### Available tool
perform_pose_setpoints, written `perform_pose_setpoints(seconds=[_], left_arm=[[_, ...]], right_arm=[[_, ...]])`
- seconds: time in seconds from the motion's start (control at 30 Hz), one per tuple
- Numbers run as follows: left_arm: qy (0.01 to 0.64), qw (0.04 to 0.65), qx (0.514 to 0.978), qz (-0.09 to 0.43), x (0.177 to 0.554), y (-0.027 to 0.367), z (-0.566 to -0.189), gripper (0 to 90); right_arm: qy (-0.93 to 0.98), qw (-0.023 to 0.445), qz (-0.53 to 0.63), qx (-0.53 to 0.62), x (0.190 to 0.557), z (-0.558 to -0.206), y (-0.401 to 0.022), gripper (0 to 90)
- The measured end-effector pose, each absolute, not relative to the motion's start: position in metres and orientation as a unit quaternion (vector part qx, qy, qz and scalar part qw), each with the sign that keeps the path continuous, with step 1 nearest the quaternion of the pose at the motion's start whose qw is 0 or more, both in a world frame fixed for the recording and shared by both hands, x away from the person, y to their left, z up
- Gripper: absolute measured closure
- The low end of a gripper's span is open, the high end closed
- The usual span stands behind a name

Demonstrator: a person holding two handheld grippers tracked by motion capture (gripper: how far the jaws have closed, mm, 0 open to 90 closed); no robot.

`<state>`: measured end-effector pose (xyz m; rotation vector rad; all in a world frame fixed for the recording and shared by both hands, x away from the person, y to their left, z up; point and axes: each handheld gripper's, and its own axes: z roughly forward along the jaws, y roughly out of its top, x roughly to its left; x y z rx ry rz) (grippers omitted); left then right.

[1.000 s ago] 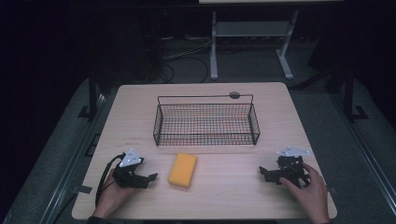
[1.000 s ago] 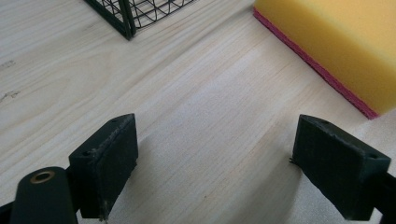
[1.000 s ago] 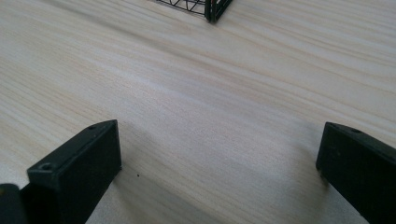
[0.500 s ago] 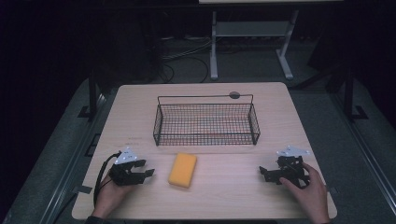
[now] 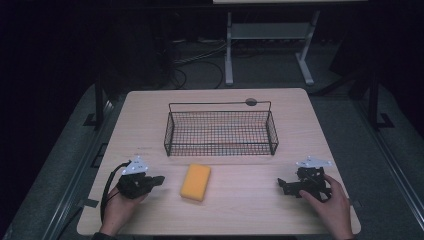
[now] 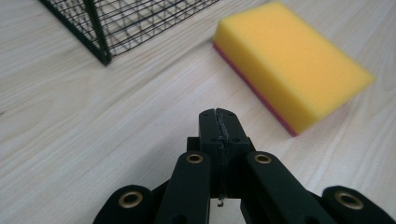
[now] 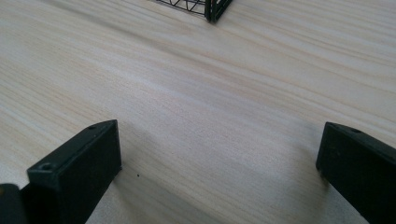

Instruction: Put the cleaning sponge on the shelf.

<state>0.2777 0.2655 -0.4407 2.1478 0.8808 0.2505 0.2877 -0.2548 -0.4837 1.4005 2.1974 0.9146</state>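
Yellow rectangular foam sponge (image 5: 195,181) with a pink underside lies flat on the pale wood-grain counter (image 5: 240,210), near its front edge, just in front of the black wire-mesh basket (image 5: 220,131). Basket and sponge sit apart, with bare wood between them. Small dark round disc (image 5: 251,102) lies on the counter behind the basket's far rim.

Left hand-held gripper (image 5: 155,180) points at the sponge from its left, near but not touching. Its jaws have just been closing and now meet with nothing between them; the left gripper view shows them pressed together, sponge (image 6: 289,60) ahead, basket corner (image 6: 100,44) off to one side.

Right hand-held gripper (image 5: 284,185) rests well right of the sponge, jaws spread wide over bare counter (image 7: 210,107). Path from either gripper to the sponge is unobstructed wood.
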Motion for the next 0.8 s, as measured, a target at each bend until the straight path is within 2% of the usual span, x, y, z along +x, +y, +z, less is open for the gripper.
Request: perform_pose_setpoints(seconds=[0.8], left_arm=[[0.303,0.412,0.858,0.052,0.266,0.223,-0.435,89.7]], right_arm=[[0.781,0.189,0.325,0.498,0.288,-0.484,-0.255,0.0]])
